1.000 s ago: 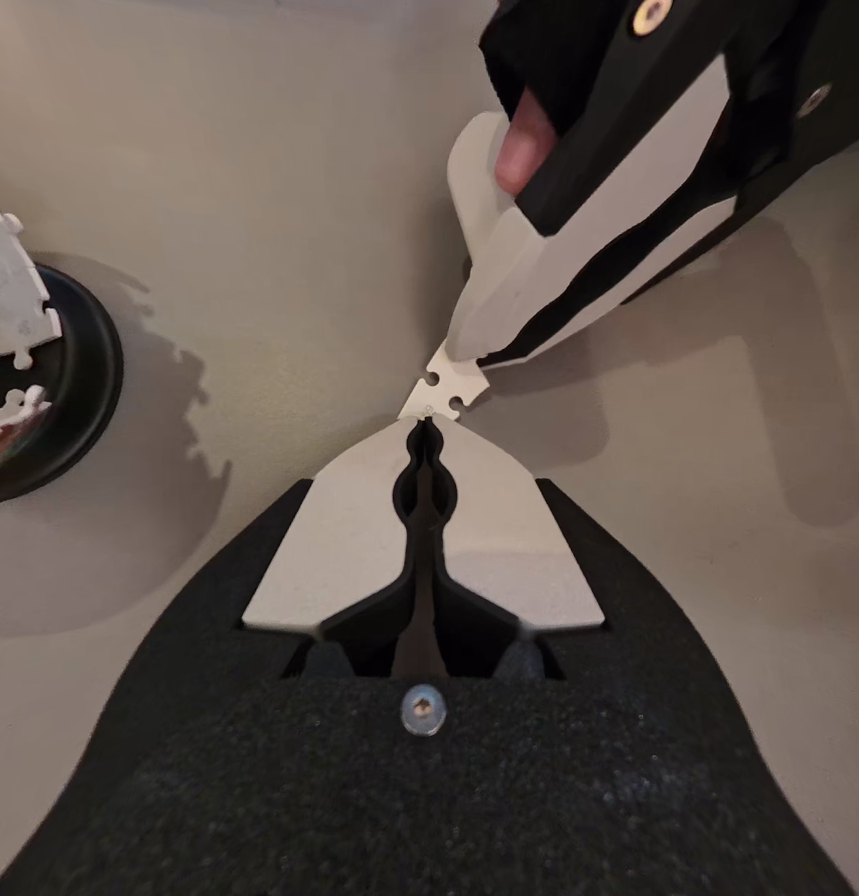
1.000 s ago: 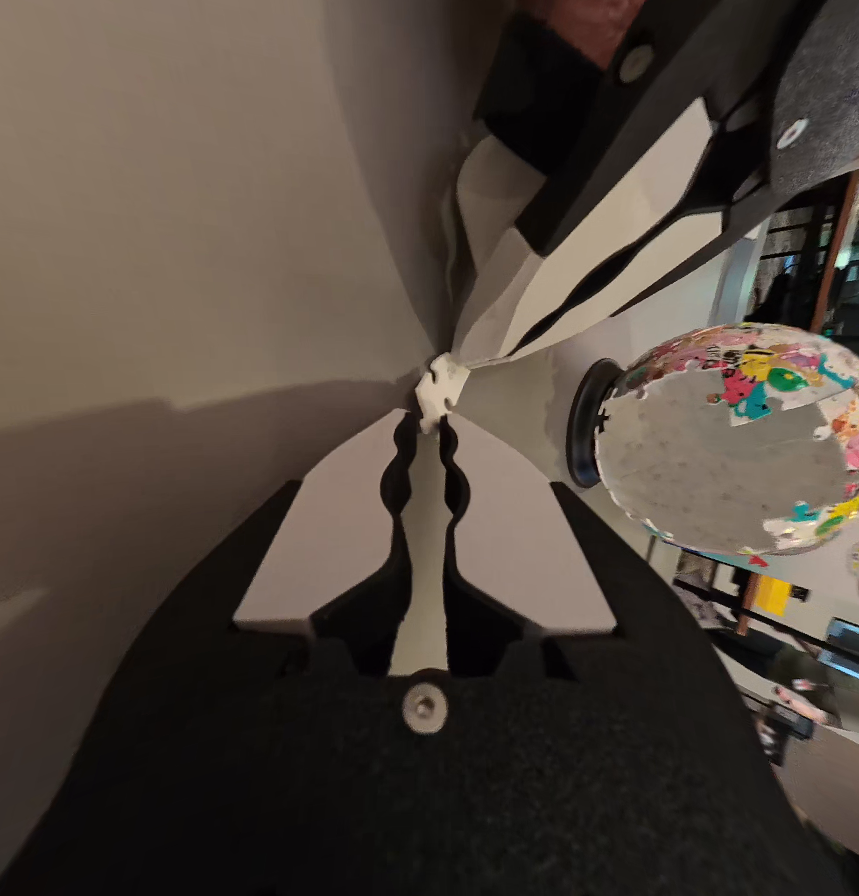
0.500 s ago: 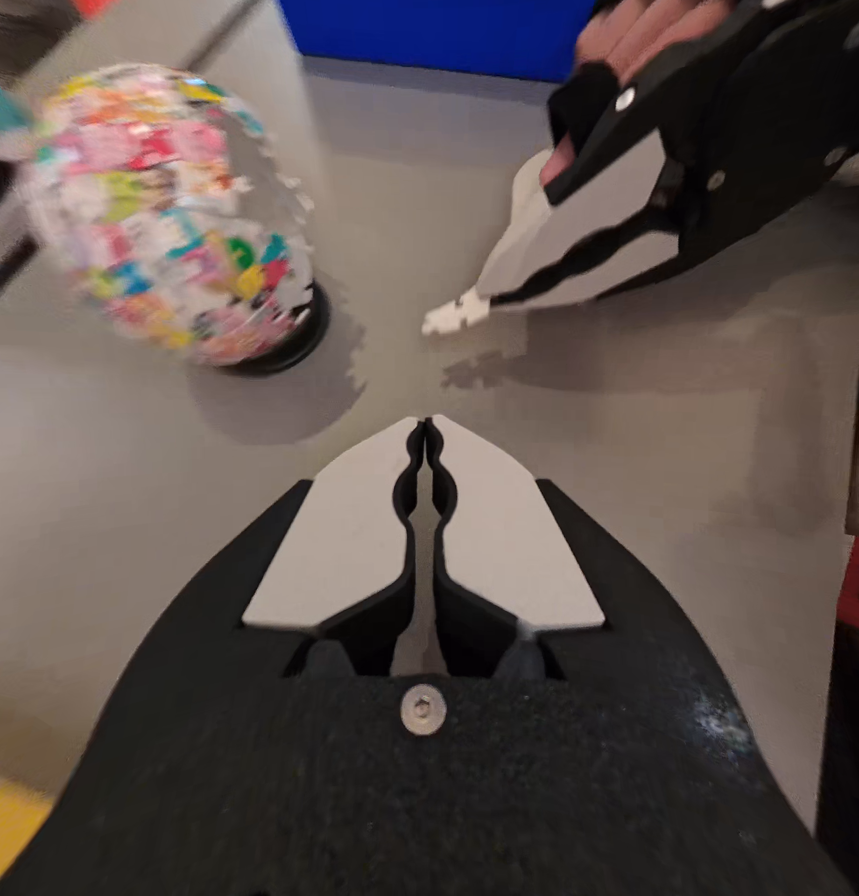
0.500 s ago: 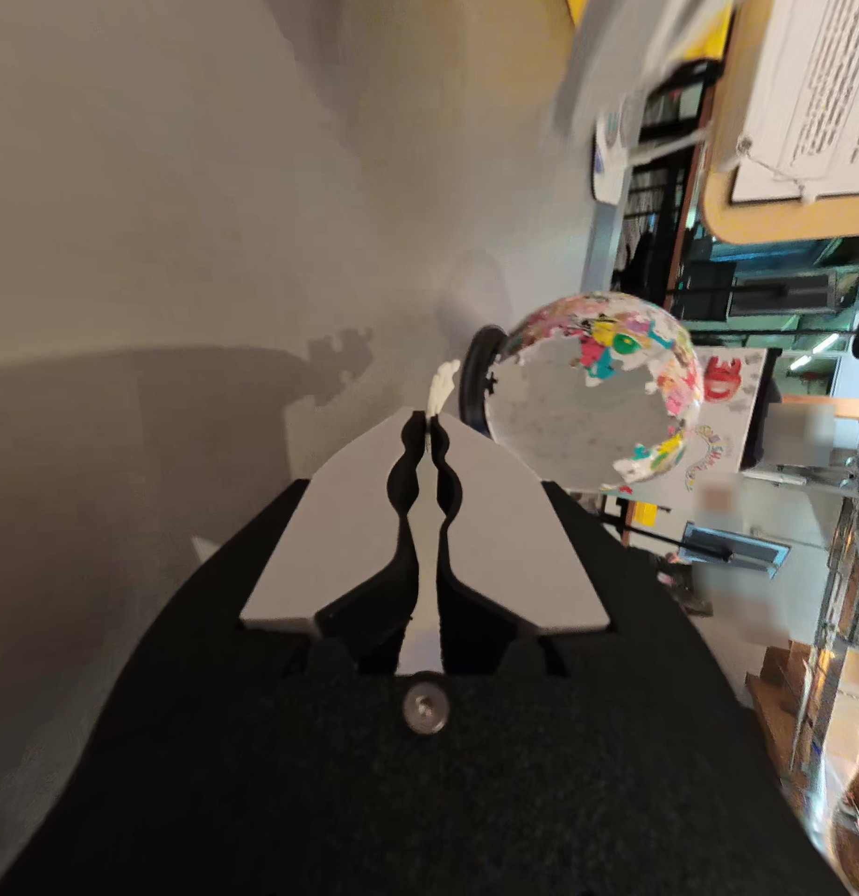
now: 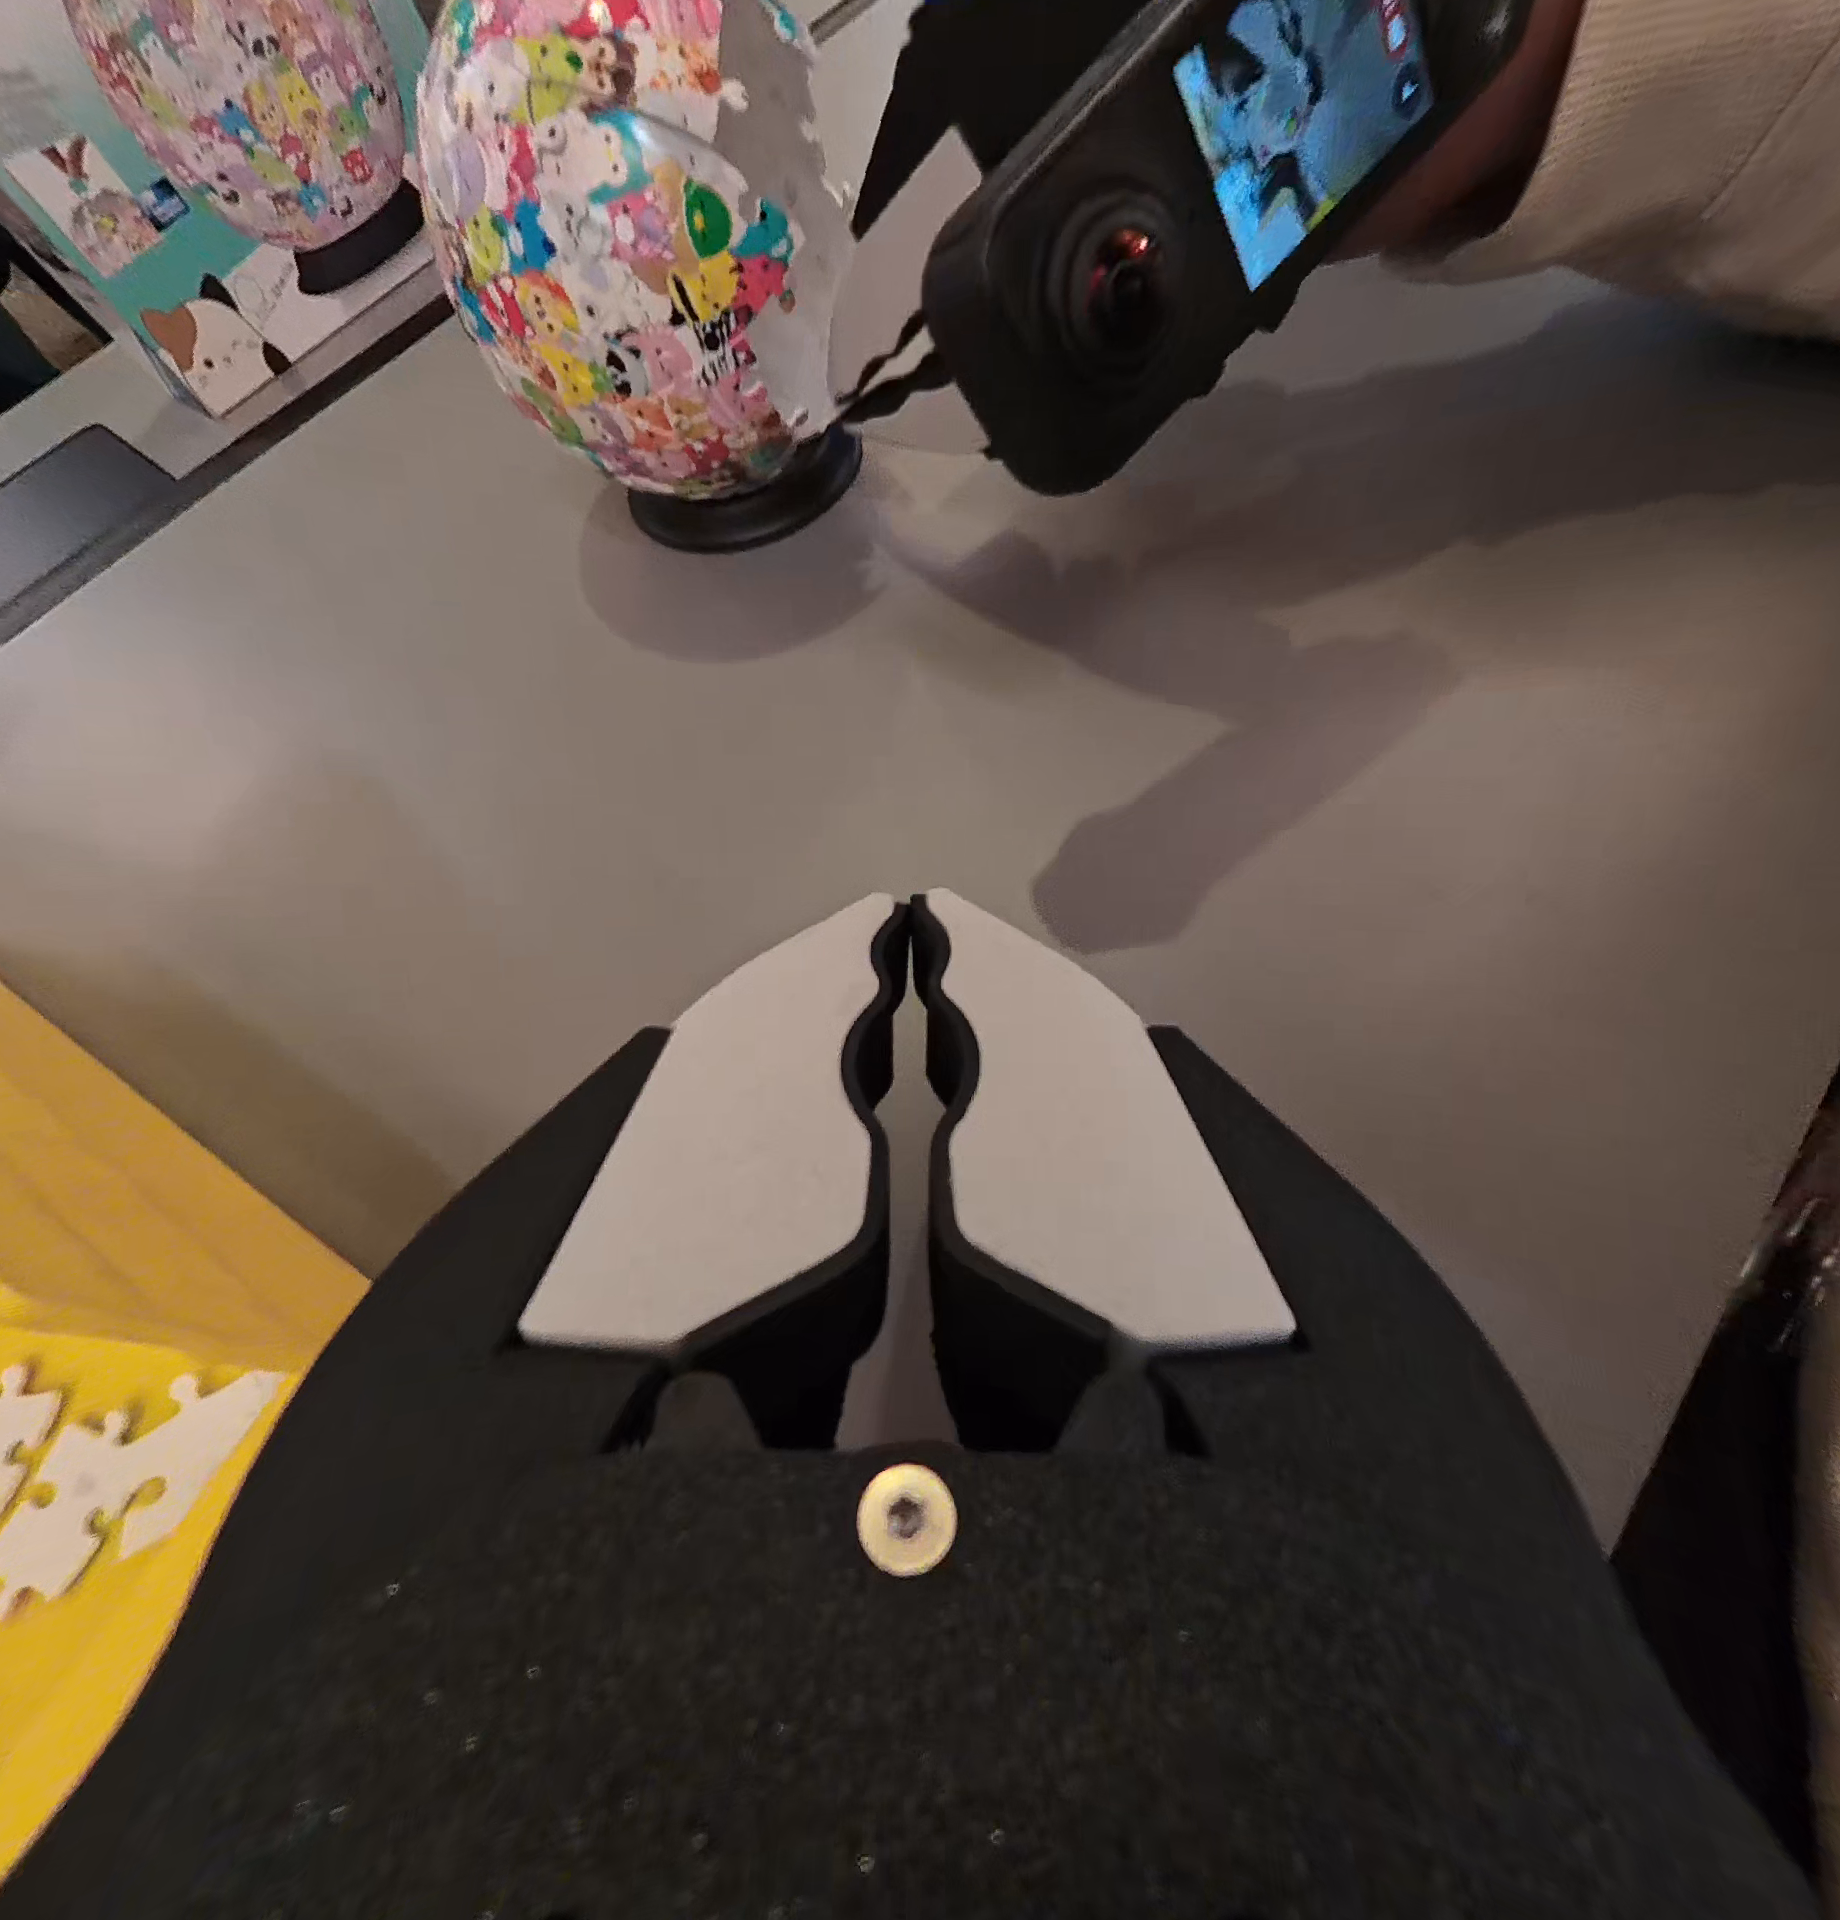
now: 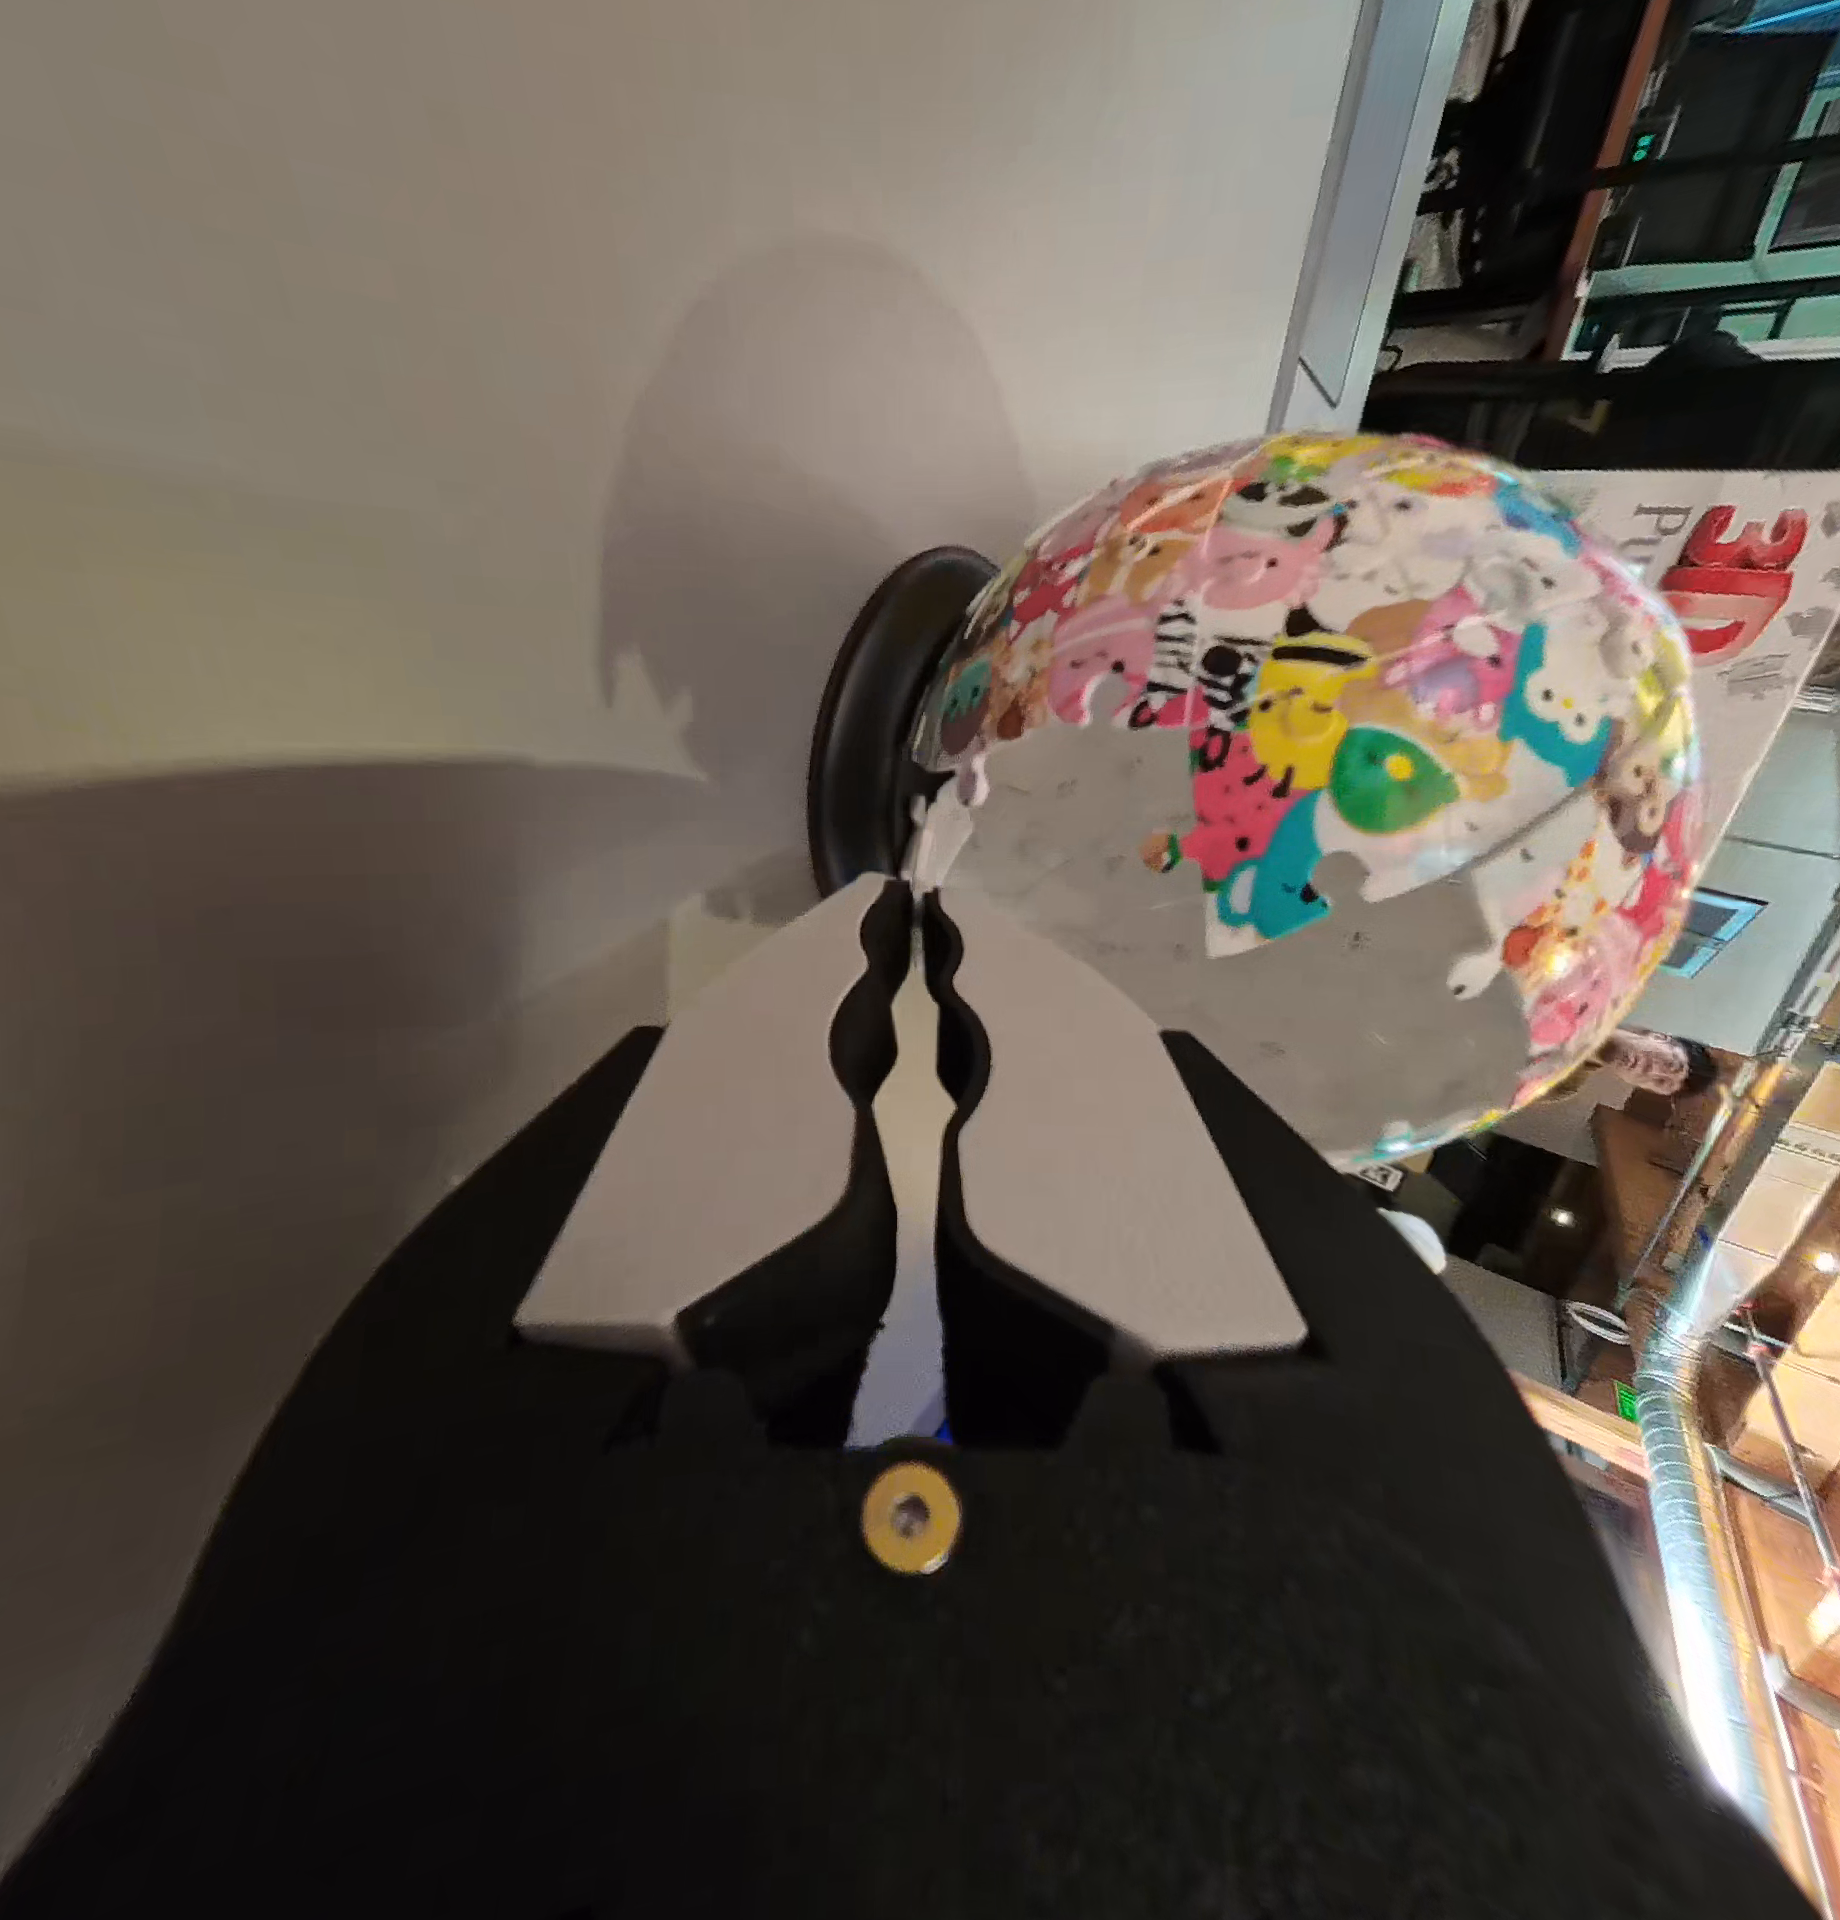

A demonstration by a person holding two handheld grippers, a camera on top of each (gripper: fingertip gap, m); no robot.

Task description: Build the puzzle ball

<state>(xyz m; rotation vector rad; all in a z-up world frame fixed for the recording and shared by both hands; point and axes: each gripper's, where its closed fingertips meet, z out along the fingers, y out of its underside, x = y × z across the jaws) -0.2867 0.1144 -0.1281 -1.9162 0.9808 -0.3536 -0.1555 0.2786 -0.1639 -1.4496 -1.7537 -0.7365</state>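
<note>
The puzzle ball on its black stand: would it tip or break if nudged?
Probably both. The puzzle ball sits on a small black stand, so it looks top-heavy. Its shell has open gaps, so a push might pop pieces loose.

A shop or showroom, seemingly. A grey counter [image 5: 376, 727] carries a boxed puzzle [image 5: 168, 260]. Dark shelving [image 6: 1622, 208] and a metal duct [image 6: 1685, 1475] stand behind.

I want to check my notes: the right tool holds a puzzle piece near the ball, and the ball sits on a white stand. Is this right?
Not quite: the stand is black, as the right wrist view shows. The right tool does hold a puzzle piece near the ball.
</note>
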